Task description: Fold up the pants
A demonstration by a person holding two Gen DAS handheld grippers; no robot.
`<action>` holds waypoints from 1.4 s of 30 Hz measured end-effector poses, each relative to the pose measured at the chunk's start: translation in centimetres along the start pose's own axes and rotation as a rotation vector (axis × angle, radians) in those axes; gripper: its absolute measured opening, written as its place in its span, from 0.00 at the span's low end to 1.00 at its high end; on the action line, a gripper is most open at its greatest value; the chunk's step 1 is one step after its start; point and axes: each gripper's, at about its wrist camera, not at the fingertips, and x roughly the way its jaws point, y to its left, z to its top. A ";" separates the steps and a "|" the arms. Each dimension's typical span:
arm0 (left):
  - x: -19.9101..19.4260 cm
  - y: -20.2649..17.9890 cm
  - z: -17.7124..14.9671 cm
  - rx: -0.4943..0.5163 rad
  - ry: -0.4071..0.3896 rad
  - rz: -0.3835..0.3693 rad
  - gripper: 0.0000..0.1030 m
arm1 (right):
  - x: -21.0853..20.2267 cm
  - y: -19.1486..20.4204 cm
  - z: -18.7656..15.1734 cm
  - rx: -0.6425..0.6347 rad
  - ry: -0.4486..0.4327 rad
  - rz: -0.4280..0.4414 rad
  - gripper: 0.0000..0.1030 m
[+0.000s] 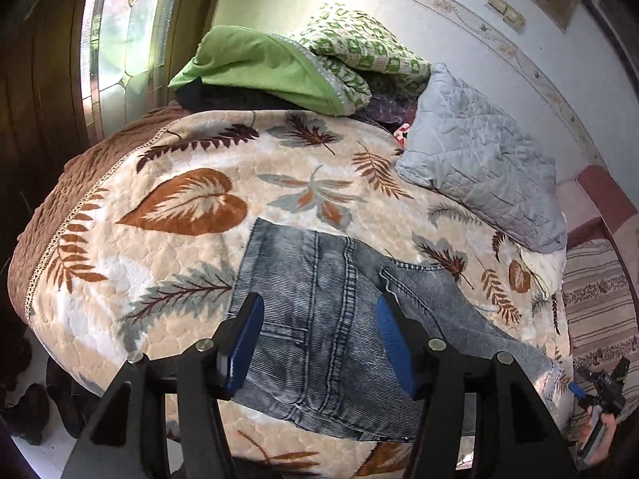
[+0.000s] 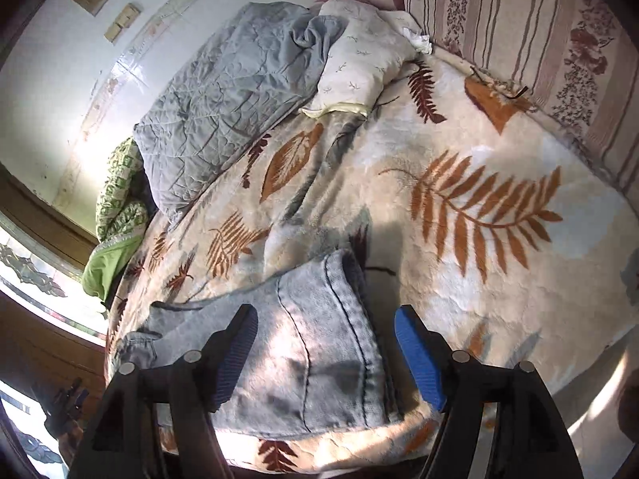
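A brown bedspread (image 1: 52, 207) edges the bed on the left, under a leaf-print blanket (image 1: 159, 247). The left gripper (image 1: 319, 343) is released, its blue pads (image 1: 243, 343) apart above the waist end of the jeans (image 1: 319, 279), not pressing the cloth. The jeans lie flat on the blanket along the bed's near edge, stretching rightward. Behind sit a green cover (image 1: 255, 64) and a grey quilt (image 1: 479, 159). At the far right a hand (image 1: 603, 435) holds the right gripper (image 2: 325, 353), also released, with the leg end of the jeans lying between its spread pads.
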 end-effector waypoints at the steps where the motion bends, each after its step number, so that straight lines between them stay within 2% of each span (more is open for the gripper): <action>1: 1.2 -0.8 -0.5 0.015 0.030 -0.001 0.58 | 1.6 -0.5 1.0 0.051 0.047 0.022 0.72; 4: 4.9 -2.2 -2.9 0.083 0.122 0.065 0.58 | 5.9 -1.5 3.4 0.153 0.161 0.088 0.72; 6: 6.9 -2.1 -4.5 0.120 0.166 0.125 0.58 | 8.2 -2.1 4.3 0.197 0.217 0.077 0.72; 8: 7.5 -2.0 -5.6 0.160 0.154 0.158 0.59 | 9.7 -1.9 4.6 0.183 0.266 0.080 0.56; 9: 7.4 -2.1 -5.8 0.182 0.137 0.165 0.60 | 10.2 -1.8 4.6 0.172 0.289 0.070 0.31; 11: 7.4 -2.2 -5.9 0.199 0.134 0.171 0.61 | 10.4 -0.6 4.6 0.081 0.292 0.013 0.09; 14: 7.7 -2.0 -5.7 0.187 0.140 0.165 0.65 | 7.8 2.9 4.3 -0.129 0.173 -0.093 0.08; 16: 7.8 -1.8 -5.7 0.191 0.136 0.174 0.69 | 5.8 5.0 3.8 -0.240 0.063 -0.137 0.08; 17: 7.9 -1.8 -5.6 0.183 0.136 0.170 0.69 | 5.6 5.4 3.3 -0.263 0.038 -0.159 0.08; 19: 7.8 -1.8 -5.3 0.160 0.143 0.166 0.69 | 7.8 4.7 2.3 -0.308 0.076 -0.260 0.09; 21: 7.2 -2.0 -4.9 0.132 0.151 0.166 0.69 | 10.4 2.3 1.2 -0.285 0.176 -0.310 0.13; 22: 6.5 -2.2 -4.6 0.122 0.140 0.154 0.69 | 10.1 1.7 0.8 -0.272 0.156 -0.304 0.23; 23: 5.8 -2.6 -4.4 0.121 0.122 0.125 0.69 | 9.3 1.6 0.8 -0.253 0.125 -0.306 0.47; 24: 5.1 -3.2 -4.2 0.127 0.102 0.099 0.69 | 8.3 1.7 1.0 -0.227 0.104 -0.300 0.61; 25: 4.5 -4.0 -4.0 0.142 0.080 0.078 0.69 | 7.1 2.1 1.2 -0.217 0.059 -0.290 0.67; 27: 4.0 -5.5 -4.1 0.195 0.045 0.055 0.71 | 4.5 3.8 1.5 -0.238 -0.033 -0.295 0.67; 28: 4.5 -6.2 -4.3 0.227 0.045 0.062 0.74 | 3.4 4.6 1.4 -0.240 -0.065 -0.254 0.67; 29: 5.4 -6.6 -4.7 0.254 0.064 0.088 0.74 | 2.6 5.4 1.2 -0.234 -0.075 -0.179 0.67; 31: 8.6 -6.4 -5.8 0.283 0.153 0.169 0.74 | 2.7 6.3 0.4 -0.212 -0.018 0.004 0.67; 32: 10.1 -6.1 -6.4 0.298 0.189 0.206 0.75 | 3.8 6.1 -0.1 -0.199 0.028 0.040 0.68; 33: 10.2 -6.3 -6.8 0.332 0.150 0.222 0.76 | 5.4 5.6 -0.6 -0.193 0.079 0.025 0.68; 34: 10.0 -6.9 -6.9 0.358 0.133 0.243 0.77 | 7.7 4.5 -1.1 -0.184 0.131 -0.043 0.68; 35: 9.7 -7.4 -6.7 0.366 0.144 0.261 0.77 | 9.9 3.0 -1.6 -0.162 0.191 -0.135 0.55; 36: 9.2 -7.7 -6.4 0.362 0.145 0.255 0.77 | 10.2 2.4 -1.6 -0.142 0.175 -0.144 0.54; 37: 8.3 -7.8 -5.9 0.348 0.113 0.225 0.77 | 9.5 3.1 -1.3 -0.137 0.136 -0.146 0.56; 39: 6.6 -7.9 -5.2 0.315 0.025 0.181 0.77 | 7.9 5.8 -0.9 -0.205 0.079 -0.156 0.58; 41: 6.3 -7.9 -5.0 0.303 0.007 0.166 0.79 | 7.1 9.2 -0.6 -0.272 0.038 -0.141 0.63; 42: 6.8 -7.9 -5.1 0.305 0.018 0.175 0.79 | 7.2 11.1 -0.6 -0.309 0.049 -0.109 0.63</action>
